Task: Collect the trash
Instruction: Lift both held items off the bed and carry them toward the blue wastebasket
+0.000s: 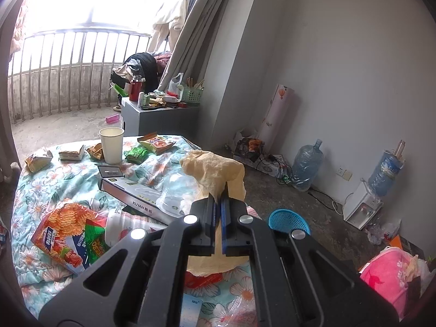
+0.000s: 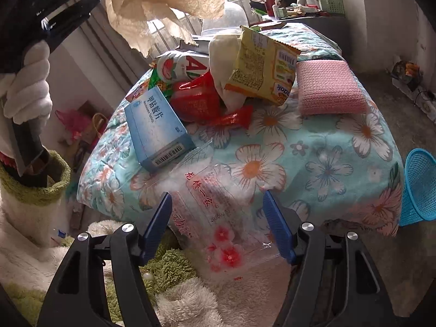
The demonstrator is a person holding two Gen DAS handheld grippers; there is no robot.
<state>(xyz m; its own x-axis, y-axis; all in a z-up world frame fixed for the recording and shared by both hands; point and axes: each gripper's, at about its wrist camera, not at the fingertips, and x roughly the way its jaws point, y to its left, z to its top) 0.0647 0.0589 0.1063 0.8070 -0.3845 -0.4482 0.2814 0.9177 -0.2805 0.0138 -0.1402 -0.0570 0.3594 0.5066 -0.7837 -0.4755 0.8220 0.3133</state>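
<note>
My left gripper (image 1: 218,190) is shut on a crumpled yellowish paper napkin (image 1: 215,167) and holds it in the air above the floral-covered table (image 1: 68,179). The same napkin (image 2: 163,2) hangs at the top of the right wrist view. My right gripper (image 2: 218,212) is open, its blue pads on either side of a clear plastic bag with red print (image 2: 215,212) at the table's near edge. A blue mesh trash basket (image 1: 288,219) stands on the floor right of the table; it also shows in the right wrist view (image 2: 419,188).
Snack wrappers (image 1: 68,229), a paper cup (image 1: 111,145), a long box (image 1: 136,199) and a clear lid (image 1: 177,190) lie on the table. A blue medicine box (image 2: 158,128), red wrapper (image 2: 201,103), yellow packet (image 2: 264,70) and pink sponge (image 2: 329,87) are nearer. Water jugs (image 1: 306,164) stand by the wall.
</note>
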